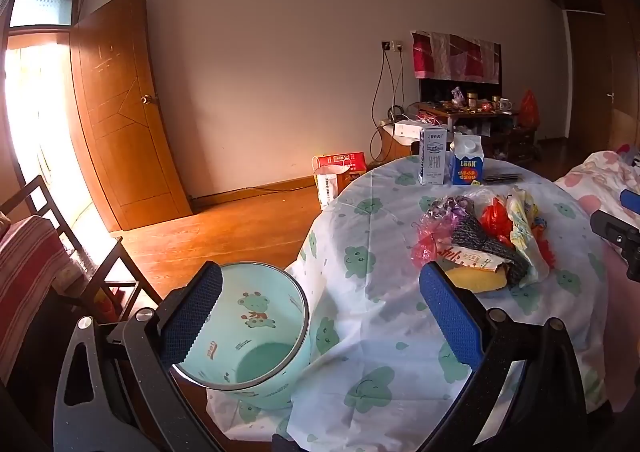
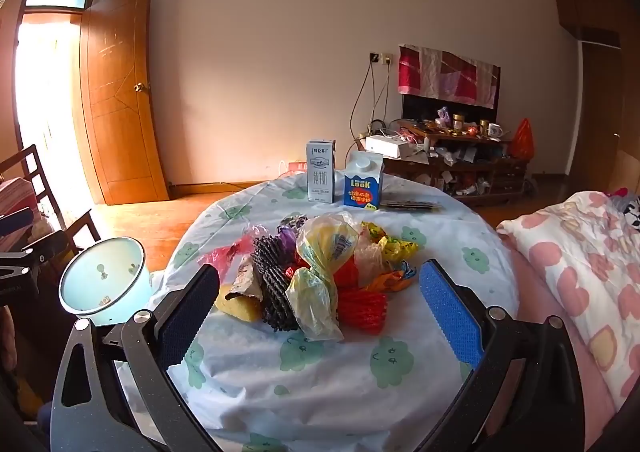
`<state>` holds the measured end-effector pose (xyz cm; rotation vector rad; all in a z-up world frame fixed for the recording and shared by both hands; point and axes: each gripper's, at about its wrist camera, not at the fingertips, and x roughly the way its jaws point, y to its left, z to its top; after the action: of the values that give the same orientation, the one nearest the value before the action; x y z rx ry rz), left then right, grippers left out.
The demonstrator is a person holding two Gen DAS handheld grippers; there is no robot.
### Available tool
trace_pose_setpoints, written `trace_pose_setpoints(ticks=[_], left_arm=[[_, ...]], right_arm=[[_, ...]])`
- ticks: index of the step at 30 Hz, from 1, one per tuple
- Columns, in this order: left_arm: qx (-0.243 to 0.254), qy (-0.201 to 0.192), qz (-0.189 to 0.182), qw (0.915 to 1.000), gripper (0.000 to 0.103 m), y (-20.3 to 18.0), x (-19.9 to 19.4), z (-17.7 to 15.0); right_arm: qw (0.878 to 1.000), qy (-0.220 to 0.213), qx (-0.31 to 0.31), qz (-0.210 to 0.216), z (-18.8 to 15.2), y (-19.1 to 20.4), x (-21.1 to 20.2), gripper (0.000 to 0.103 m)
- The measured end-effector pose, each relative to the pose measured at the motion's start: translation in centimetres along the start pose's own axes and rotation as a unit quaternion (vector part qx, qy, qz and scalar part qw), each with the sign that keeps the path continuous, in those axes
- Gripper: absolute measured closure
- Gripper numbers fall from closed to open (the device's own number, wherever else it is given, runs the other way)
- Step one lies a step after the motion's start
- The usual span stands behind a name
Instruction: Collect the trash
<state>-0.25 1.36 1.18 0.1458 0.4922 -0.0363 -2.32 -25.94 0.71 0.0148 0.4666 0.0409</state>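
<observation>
Collection not yet begun: trash pile (image 2: 312, 276) lies on the bench (image 2: 400, 392) beside the empty bin (image 1: 256, 336); left gripper (image 1: 320, 320) and right gripper (image 2: 320, 316) fingers wide, holding nothing.

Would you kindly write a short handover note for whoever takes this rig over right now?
Left tool: open, empty, hanging between the bin and the table.
Right tool: open, empty, facing the trash pile.
Trash pile: bags and wrappers heaped mid-table; two cartons stand behind.
Mint bin: beside the table edge, looks empty.
Done: nothing binned.
Left: move all trash into the bin.
</observation>
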Motion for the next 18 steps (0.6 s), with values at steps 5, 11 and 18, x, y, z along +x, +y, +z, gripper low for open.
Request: trace_pose_setpoints(ticks=[5, 11, 18], left_arm=[[0.0, -0.003, 0.005, 1.0, 0.006, -0.8, 0.6, -0.2], [-0.003, -0.003, 0.006, 1.0, 0.006, -0.3, 0.8, 0.2], [-0.003, -0.004, 0.007, 1.0, 0.006, -0.2, 0.6, -0.1]], right_arm=[[1.0, 0.0, 0.0, 0.0, 0.1, 0.0, 0.1, 0.005], [1.0, 0.001, 0.001, 0.001, -0.1, -0.2, -0.1, 0.005], [1.0, 0.006, 0.003, 0.001, -0.3, -0.4, 0.3, 0.005]])
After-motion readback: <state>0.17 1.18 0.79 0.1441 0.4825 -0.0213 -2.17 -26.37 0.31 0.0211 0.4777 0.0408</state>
